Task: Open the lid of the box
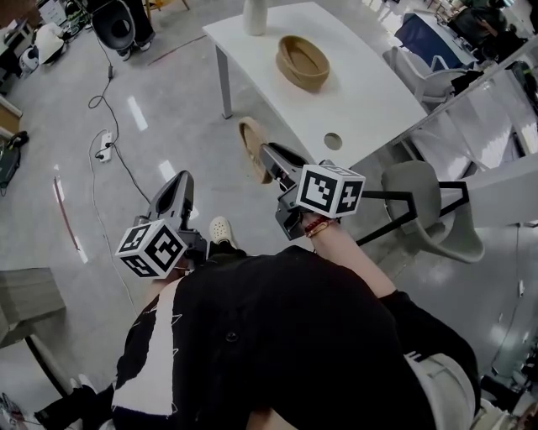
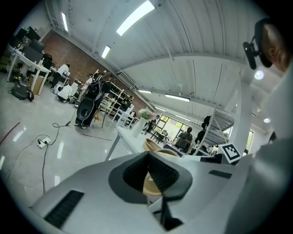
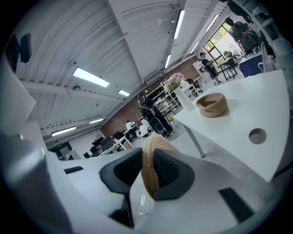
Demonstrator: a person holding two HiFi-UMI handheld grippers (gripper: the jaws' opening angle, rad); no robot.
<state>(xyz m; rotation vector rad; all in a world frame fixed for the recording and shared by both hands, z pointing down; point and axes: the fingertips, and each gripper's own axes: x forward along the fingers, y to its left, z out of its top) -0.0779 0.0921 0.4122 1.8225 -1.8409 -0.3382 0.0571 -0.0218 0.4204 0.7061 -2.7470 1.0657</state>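
Far left on the floor (image 1: pixel 50 126) there's a white power strip (image 1: pixel 102 151) with a black cable snaking off it. Next is my left gripper (image 2: pixel 147 156). Its fingers are pinched together at the tips with nothing in them, out over the floor and well apart from everything else.

Then comes my right gripper (image 3: pixel 148 157). Its fingers are clamped on the rim of the woven lid (image 1: pixel 250 149), which stands on edge between the pads. The lid is off the box and sits just past the near edge of the white surface (image 1: pixel 370 101), over the floor.

The woven box (image 1: pixel 303 63) itself is open on the surface, further back and to the right of the lid. A white vase (image 1: pixel 255 17) is behind it and a round hole (image 1: pixel 333 141) is in the surface nearer me. A grey chair (image 1: pixel 424 210) is off to the right.
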